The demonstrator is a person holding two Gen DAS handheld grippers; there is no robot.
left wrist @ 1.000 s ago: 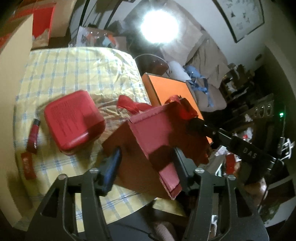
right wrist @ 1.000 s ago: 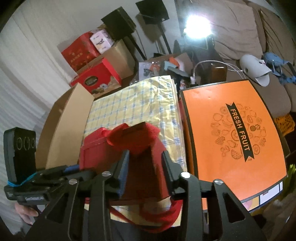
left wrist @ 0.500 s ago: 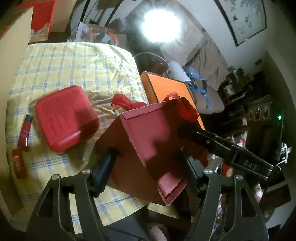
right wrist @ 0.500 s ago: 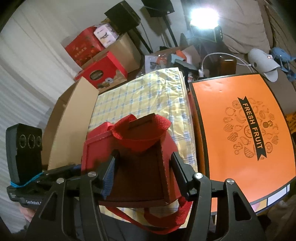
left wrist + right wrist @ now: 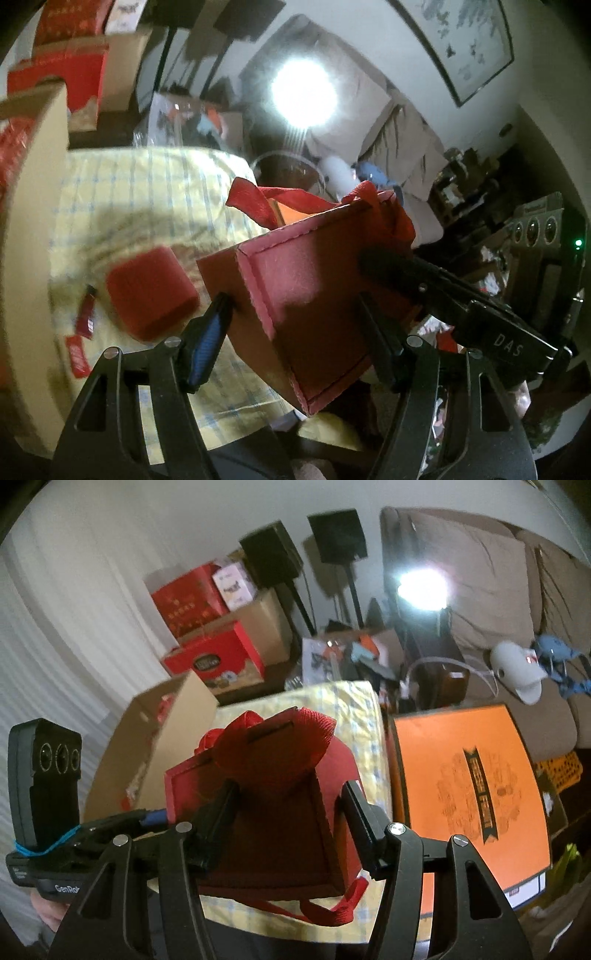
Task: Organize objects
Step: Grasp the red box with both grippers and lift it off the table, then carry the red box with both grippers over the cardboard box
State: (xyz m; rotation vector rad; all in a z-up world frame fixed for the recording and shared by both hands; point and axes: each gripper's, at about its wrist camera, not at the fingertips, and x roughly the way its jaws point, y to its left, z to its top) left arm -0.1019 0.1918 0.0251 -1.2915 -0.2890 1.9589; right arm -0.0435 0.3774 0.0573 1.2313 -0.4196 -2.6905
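A red gift box [image 5: 314, 314] with red ribbon handles hangs tilted above the yellow checked tablecloth [image 5: 140, 192]. My left gripper [image 5: 291, 299] is shut on it, one finger on its brown side and one at the edge of its red face. My right gripper [image 5: 290, 786] is shut on the same box [image 5: 280, 812] from the other side, below the ribbon loop [image 5: 273, 738]. Each gripper shows in the other's view, the right one's fingers [image 5: 384, 264] against the box's far edge. A small red case [image 5: 151, 291] lies on the cloth to the left.
A red tube [image 5: 85, 310] and a red tag [image 5: 75, 356] lie near the case. An orange fruit box [image 5: 469, 794] adjoins the table on the right. An open cardboard box [image 5: 155, 746] stands on the left, with red cartons [image 5: 214, 661] and a sofa [image 5: 480, 590] behind.
Both grippers have risen and the red gift box has come up with them, so the table looks farther off. Both pairs of jaws stand wider than a second ago.
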